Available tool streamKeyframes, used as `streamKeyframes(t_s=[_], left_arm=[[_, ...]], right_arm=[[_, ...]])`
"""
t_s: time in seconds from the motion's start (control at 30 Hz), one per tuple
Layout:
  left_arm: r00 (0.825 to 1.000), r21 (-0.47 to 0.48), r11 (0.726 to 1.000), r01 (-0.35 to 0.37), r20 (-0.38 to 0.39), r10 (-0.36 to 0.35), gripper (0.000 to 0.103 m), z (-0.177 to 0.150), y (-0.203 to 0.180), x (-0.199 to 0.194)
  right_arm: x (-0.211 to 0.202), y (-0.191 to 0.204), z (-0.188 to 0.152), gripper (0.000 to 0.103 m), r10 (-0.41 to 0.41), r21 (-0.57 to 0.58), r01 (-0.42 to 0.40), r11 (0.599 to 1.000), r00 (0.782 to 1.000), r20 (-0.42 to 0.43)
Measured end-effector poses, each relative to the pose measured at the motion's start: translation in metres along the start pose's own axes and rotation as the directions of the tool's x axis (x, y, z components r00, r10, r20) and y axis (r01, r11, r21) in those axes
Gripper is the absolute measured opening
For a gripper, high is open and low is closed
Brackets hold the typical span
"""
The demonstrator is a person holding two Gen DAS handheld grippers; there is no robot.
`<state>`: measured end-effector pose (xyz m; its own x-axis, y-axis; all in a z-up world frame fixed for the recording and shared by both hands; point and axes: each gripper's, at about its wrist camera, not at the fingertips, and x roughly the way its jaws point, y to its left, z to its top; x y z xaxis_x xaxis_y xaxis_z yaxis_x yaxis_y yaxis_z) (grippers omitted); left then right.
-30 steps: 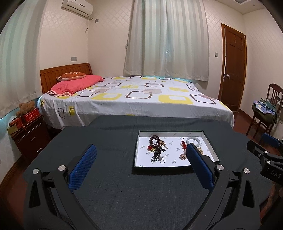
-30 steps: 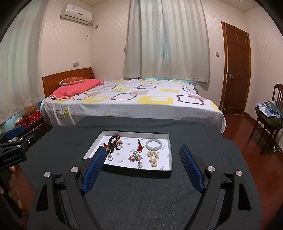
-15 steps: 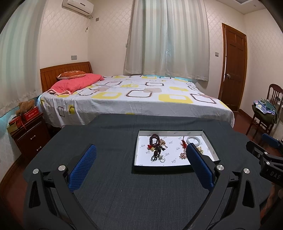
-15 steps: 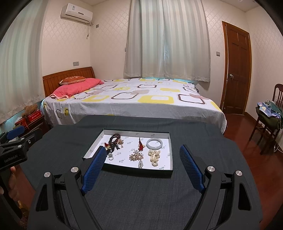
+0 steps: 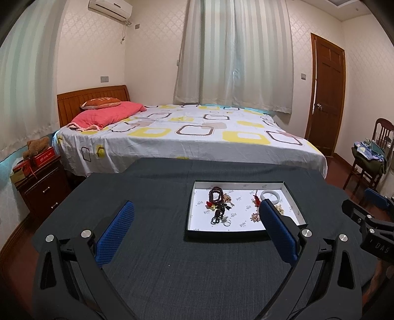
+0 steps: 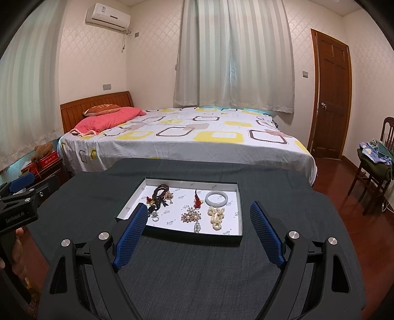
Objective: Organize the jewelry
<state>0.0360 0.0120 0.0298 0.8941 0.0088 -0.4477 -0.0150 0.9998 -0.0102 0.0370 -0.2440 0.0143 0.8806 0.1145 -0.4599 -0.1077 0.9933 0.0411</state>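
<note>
A bed (image 6: 187,140) with a white sheet printed in yellow and brown squares fills the far half of the room, a pink pillow (image 6: 108,120) at its wooden headboard; pale curtains (image 6: 234,56) hang behind it, a wooden door (image 6: 331,96) stands to the right, and an air conditioner (image 6: 108,16) sits high on the wall. Nearer the cameras lies a table under a dark grey cloth (image 6: 197,270); on it rests a shallow box tray (image 6: 240,221) with dark walls and a white printed lining.

The left gripper (image 5: 195,232) hangs above the cloth just short of the tray, its blue pads spread wide with nothing between them; the right gripper (image 6: 197,232) stands likewise, jaws wide and empty, the tray's near wall showing through the gap. Each appears at the edge of the other's view.

All the jewelry lies inside the tray. At its left, a dark beaded bracelet (image 6: 161,193) is heaped with small gold and red bits; just below it, a small silver ring (image 6: 155,218). In the middle sits a red charm (image 6: 197,198), with a pearly brooch (image 6: 190,216) nearer the front; at the right, a pale jade bangle (image 6: 216,198) lies flat, and just in front of it a cream bead cluster (image 6: 216,216).
</note>
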Motion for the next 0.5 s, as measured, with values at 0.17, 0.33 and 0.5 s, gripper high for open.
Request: streamKeyframes(t_s=[0.17,0.33,0.5], left_arm=[[1.000,0.007,1.000,-0.001,0.004,0.001,0.099,0.0009,-0.0002,-0.0006],[1.000,-0.008,1.000,-0.016,-0.008,0.016,0.099,0.0007,0.0022,0.0021],[1.000,-0.017,1.000,-0.020,-0.014,0.020,0.099,0.0000,0.0022,0.0039]], right_arm=[[-0.0002,0.0003,0.0000,0.082,0.000,0.001,0.000,1.000,1.000,-0.002],[-0.0002,-0.0003,0.0002,0.082,0.001,0.000,-0.001,1.000,1.000,-0.002],[-0.0001,-0.0007,-0.0011,0.082,0.003,0.001,-0.003,1.000,1.000,-0.005]])
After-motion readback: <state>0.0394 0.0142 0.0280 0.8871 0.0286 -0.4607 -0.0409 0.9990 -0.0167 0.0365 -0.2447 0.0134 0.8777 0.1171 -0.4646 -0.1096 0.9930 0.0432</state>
